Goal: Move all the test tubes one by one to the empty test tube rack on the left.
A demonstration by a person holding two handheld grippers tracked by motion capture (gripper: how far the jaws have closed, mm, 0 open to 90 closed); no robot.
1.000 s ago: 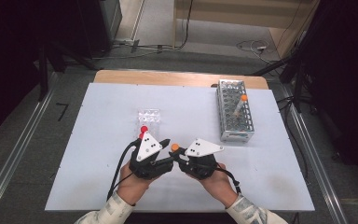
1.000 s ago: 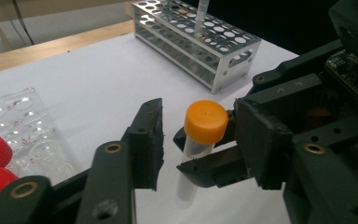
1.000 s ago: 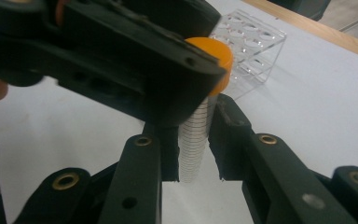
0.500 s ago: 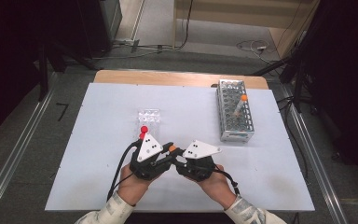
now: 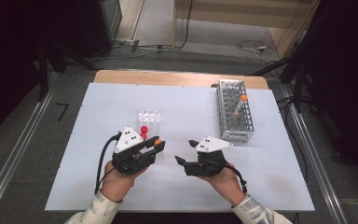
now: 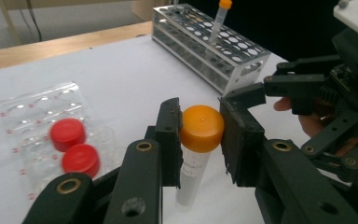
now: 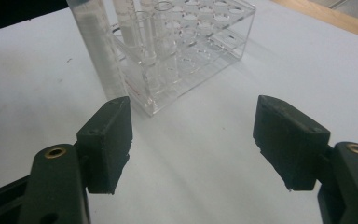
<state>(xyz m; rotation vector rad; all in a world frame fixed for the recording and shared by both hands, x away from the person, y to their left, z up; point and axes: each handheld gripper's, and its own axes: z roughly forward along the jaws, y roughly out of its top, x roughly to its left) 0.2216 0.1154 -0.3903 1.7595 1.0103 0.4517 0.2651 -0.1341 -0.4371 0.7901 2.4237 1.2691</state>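
My left gripper [image 5: 157, 146] [image 6: 200, 130] is shut on the orange cap [image 6: 202, 127] of a clear tube [image 6: 191, 172]. Its jaws have just been closing on that cap, and the tube hangs upright just over the white table. To its right, my right gripper [image 5: 184, 156] [image 7: 193, 140] points at it, a short gap apart. Those jaws have just been opening and stand wide with nothing between them. In the right gripper view a clear tube [image 7: 98, 51] rises at upper left.
A metal tube rack [image 5: 233, 112] [image 6: 214, 46] stands at the right rear with one orange-capped tube [image 5: 242, 100] [image 6: 221, 18] in it. A clear plastic tray [image 5: 149, 115] [image 6: 32, 107] holding two red caps [image 5: 144, 129] [image 6: 67, 134] lies just beyond my left gripper.
The two grippers were together around the orange-capped tube. Now the right one has opened and drawn back to the right, and the left keeps the tube.
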